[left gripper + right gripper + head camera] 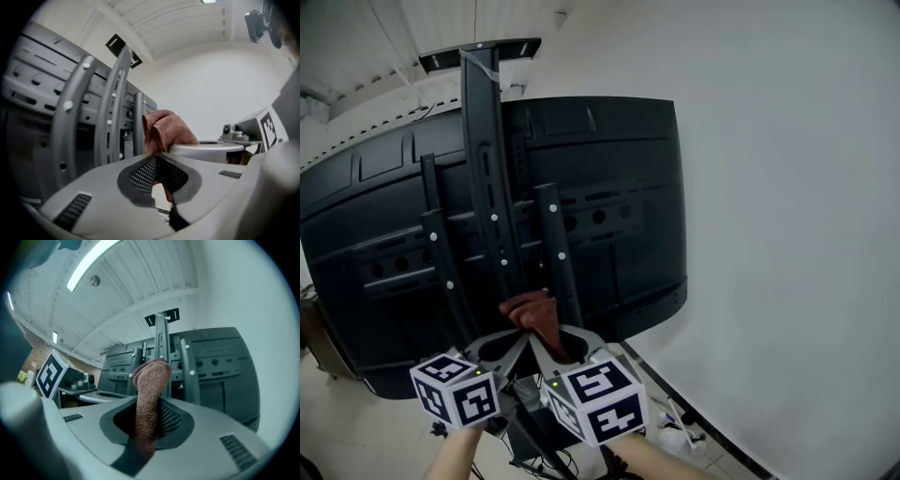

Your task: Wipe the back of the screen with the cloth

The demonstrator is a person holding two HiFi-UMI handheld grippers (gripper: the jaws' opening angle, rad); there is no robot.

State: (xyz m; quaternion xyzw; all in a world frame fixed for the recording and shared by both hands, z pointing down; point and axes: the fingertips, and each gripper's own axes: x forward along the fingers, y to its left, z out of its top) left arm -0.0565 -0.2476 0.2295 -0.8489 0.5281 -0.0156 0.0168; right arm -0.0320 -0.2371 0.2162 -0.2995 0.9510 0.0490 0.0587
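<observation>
White wall (787,187) behind a large black screen (619,187), seen from the rear; its back panel faces the viewer and fills the left and centre of the head view. Upright black post (483,169) of the stand runs up the middle of the panel, with two shorter mounting bars (555,253) beside it, each dotted with pale screws. Near the lower edge of the screen, both claws meet close together. Right claw (567,347): clenched on a reddish-brown cloth (534,314), which stands up out of its jaws as a folded, rounded wad, close to the foot of the right-hand mounting bar; whether it touches the panel cannot be told. Left claw (502,349): jaws drawn together, nothing seen held between them, its tip just left of the cloth. Marker cubes (598,398) sit nearest the viewer. Ceiling strip light (93,261) shows in the right gripper view
</observation>
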